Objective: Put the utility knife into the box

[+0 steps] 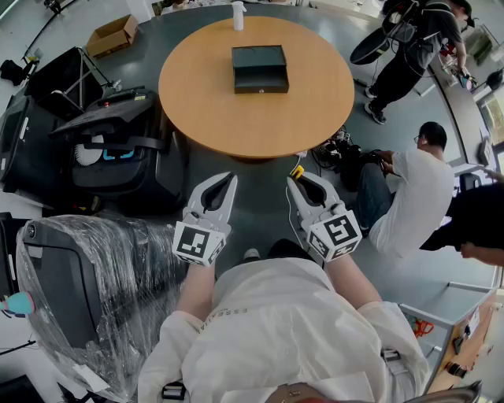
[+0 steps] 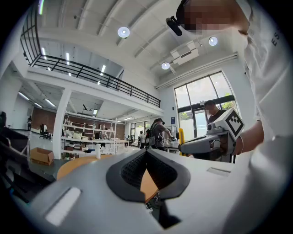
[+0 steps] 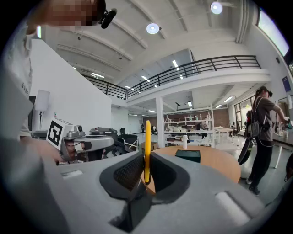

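A dark box [image 1: 260, 68] lies on the round wooden table [image 1: 205, 102], well ahead of both grippers; it also shows far off in the right gripper view [image 3: 187, 155]. My right gripper [image 1: 293, 179] is shut on a yellow utility knife [image 1: 297, 169], which stands upright between the jaws [image 3: 147, 141]. My left gripper [image 1: 231, 178] is held beside it, shut with nothing between its jaws [image 2: 146, 151]. Both are held over the floor, short of the table's near edge. The left gripper view also catches the right gripper [image 2: 183, 147] and the knife [image 2: 181, 135].
A white bottle [image 1: 239, 14] stands at the table's far edge. Black cases [image 1: 118, 146] and a plastic-wrapped chair [image 1: 87, 291] crowd the left. A cardboard box [image 1: 113, 35] sits on the floor far left. People [image 1: 409, 189] and cables [image 1: 339, 149] are at the right.
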`<state>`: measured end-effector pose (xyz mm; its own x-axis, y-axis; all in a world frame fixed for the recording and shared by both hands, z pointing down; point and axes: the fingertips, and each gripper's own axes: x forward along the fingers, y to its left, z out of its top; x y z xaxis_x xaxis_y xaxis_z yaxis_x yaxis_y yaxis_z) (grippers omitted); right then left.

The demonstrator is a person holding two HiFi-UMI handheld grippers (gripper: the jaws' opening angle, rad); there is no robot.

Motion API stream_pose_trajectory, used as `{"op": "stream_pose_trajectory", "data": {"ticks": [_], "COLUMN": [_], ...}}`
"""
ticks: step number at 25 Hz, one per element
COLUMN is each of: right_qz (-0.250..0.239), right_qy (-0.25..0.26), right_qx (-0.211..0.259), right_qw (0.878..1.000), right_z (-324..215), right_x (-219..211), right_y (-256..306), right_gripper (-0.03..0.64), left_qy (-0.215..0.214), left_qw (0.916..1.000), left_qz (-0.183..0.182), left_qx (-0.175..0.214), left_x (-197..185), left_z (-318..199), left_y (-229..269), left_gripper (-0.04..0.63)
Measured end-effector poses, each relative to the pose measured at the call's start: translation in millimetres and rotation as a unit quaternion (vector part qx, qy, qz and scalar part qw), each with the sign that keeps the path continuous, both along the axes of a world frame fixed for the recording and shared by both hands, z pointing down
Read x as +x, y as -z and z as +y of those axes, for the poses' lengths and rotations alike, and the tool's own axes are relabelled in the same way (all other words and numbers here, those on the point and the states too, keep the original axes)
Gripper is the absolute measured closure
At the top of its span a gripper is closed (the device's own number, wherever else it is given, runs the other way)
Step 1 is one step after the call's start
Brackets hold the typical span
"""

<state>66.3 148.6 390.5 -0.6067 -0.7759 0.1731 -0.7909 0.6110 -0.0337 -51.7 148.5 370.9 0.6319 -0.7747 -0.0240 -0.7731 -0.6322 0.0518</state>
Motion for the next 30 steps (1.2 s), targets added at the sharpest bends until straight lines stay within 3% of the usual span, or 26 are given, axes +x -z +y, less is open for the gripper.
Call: {"op": "stream_pose_trajectory", "data": {"ticks": [11,21,25,30], "right_qz": [0.009,0.007,0.004,-0.012], "right_qy": [0.002,0.042,0.050,0.046], "right_qx": [-0.023,-0.033,-0.027,-0.036], "right_qw": [1.000,0.999,0.998,0.998], "right_z": [-62.9,-231.9,-303.5,-351.9], "right_x": [-0.7,6.0,18.7,26.1], "right_y": [-30.8,-38.0,-31.6,-23.2], "right_gripper": [0.580,0.580,0.580,0.580], "left_qy": [0.010,0.035,0.038,0.040], "left_qw": [0.9999,0.9992,0.9990,0.9990], "left_qz": [0.003,-0.010,-0.023,-0.019], "left_qx": [-0.010,-0.019,-0.005,-0.013], "left_x": [-7.0,5.0,17.4,26.7], "left_z": [-62.8,-222.6,-287.0,-333.7], "left_y": [-25.1,-31.0,-25.0,-20.5], "left_gripper": [0.580,0.578,0.578,0.578]}}
